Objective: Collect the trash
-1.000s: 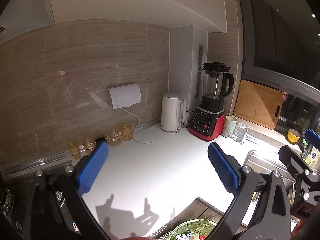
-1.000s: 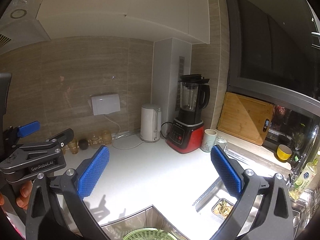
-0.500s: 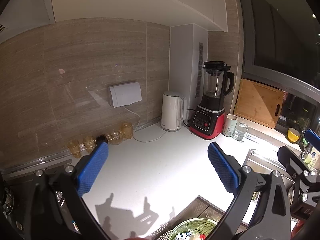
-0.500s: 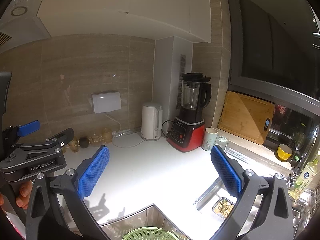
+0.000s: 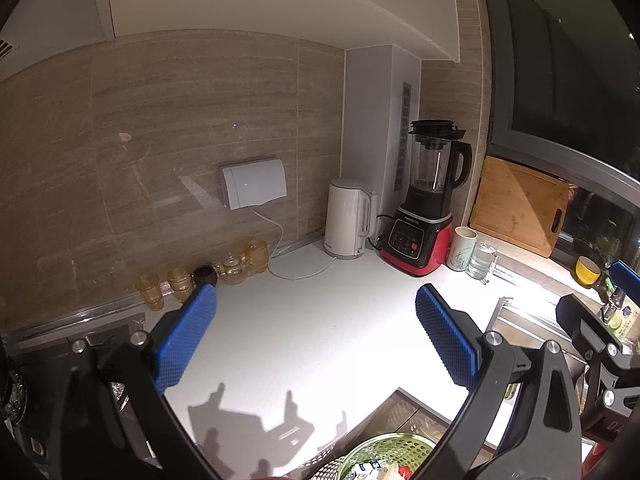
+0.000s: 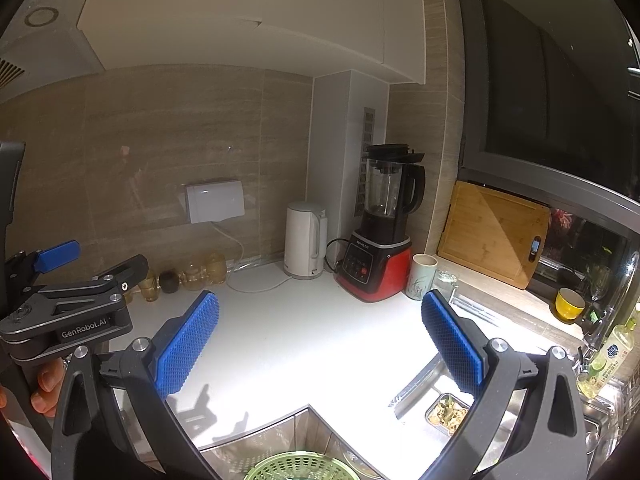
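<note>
Both claws up over the white table [image 5: 320, 344], nothing in either. Left claw [image 5: 316, 336] spread wide, blue pads [image 5: 186, 336] well apart. Right claw [image 6: 320, 344] spread the same; I see the left one beside it at the frame's left edge, a hand [image 6: 44, 388] on its grip. Trash: scraps in the green perforated basket [image 5: 384, 452] at the bottom edge, below the claws; more scraps in a small metal tray [image 6: 448, 414] by the sink. Kettle [image 5: 348, 220] and red-based blender [image 5: 428, 208] stand at the back wall.
</note>
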